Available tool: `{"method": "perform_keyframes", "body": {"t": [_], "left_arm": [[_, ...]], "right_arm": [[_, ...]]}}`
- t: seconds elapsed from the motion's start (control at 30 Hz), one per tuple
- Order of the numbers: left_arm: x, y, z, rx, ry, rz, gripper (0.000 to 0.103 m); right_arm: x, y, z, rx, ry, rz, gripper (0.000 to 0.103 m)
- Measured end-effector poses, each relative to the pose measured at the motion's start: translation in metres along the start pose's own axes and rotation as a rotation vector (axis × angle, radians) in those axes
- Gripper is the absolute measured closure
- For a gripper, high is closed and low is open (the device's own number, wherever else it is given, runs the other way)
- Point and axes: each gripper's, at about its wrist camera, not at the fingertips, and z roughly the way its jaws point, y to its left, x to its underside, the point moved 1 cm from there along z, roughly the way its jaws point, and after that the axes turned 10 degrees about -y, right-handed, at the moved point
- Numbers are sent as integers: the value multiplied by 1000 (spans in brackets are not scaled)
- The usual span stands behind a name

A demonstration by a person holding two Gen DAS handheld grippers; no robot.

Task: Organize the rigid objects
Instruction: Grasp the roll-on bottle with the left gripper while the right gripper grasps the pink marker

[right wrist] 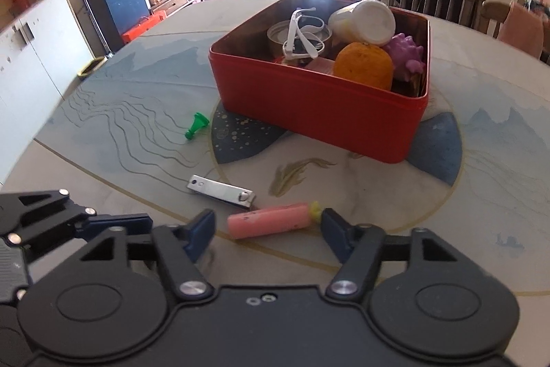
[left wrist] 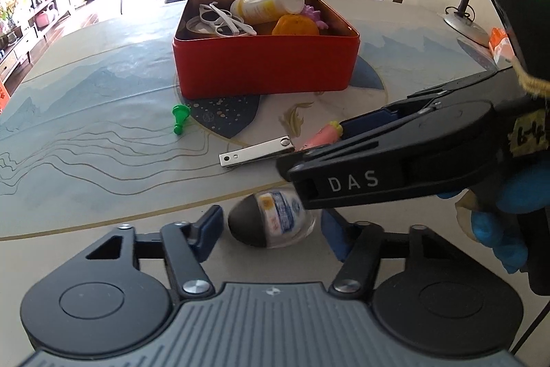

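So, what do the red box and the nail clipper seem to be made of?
Red box: probably painted tin, from its thin rolled rim, rounded corners and satin sheen. Nail clipper: bare polished metal, likely steel, from its mirror-like silver surface and its rivet.

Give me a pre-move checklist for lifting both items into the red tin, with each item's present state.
1. Small bottle lies between the left gripper jaws: ok.
2. Left jaws pressing on the bottle: not ok, gaps show on both sides.
3. Pink stick lies lengthwise between the right gripper jaws: ok.
4. Right jaws gripping the stick: cannot tell, one pad is near its yellow tip, and a gap remains at the other end.
5. Nail clipper clear of the right gripper's closing path: cannot tell, it lies very near the stick.
6. Room in the red tin: cannot tell, already crowded with bottle, orange, glasses.
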Motion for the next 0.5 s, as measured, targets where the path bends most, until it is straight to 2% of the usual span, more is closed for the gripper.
{"method": "perform_keyframes", "body": {"t": [0.07, 0.5], "left_arm": [[0, 0, -1, -3, 0, 6, 49], [-1, 16, -5, 18, 20, -54, 49]], "right_arm": [[1, 1, 0, 5, -3, -14, 43], [1, -1, -6, 38, -4, 26, 44]]}}
